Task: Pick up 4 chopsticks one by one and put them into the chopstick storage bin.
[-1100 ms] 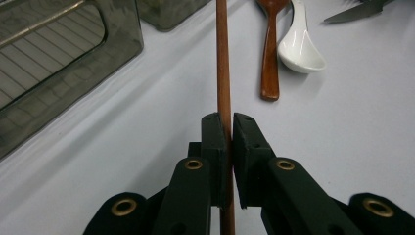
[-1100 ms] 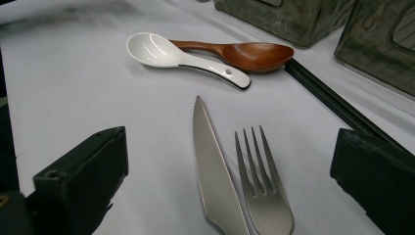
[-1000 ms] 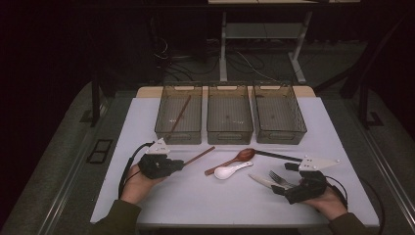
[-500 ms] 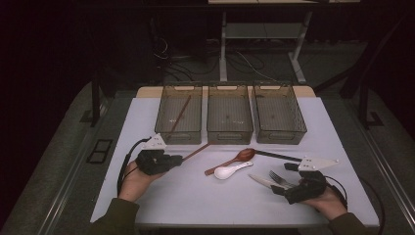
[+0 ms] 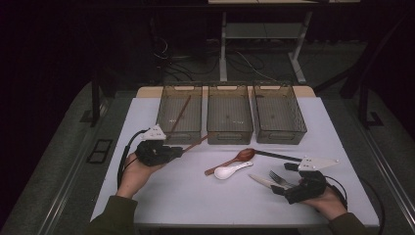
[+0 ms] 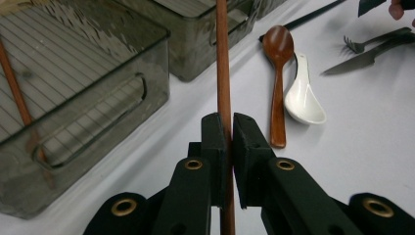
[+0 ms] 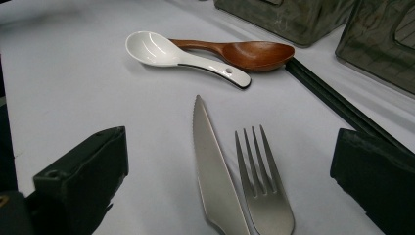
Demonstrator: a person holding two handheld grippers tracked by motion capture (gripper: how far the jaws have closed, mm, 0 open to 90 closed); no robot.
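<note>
Lifted a little since before: left gripper point(image 5: 172, 151), left of middle in the high view, jaws clamped on brown chopstick point(image 6: 223, 73). Tip near the left bin point(image 5: 180, 113). Lower right: right gripper point(image 5: 293, 186), jaws wide apart, above knife point(image 7: 211, 176) and fork point(image 7: 264, 196).

White table point(image 5: 161, 196) with a tan strip along its far edge. Three clear grey bins sit side by side at the far side: left bin point(image 5: 180, 113), middle bin point(image 5: 229, 113), right bin point(image 5: 279, 113). In front of them, near the middle, a wooden spoon point(image 5: 234, 159) lies touching a white ceramic spoon point(image 5: 231, 170). A dark stick point(image 5: 278, 155) lies just right of the wooden spoon's bowl. Further right, a metal knife point(image 5: 262, 180) and fork point(image 5: 279, 178) lie side by side.
</note>
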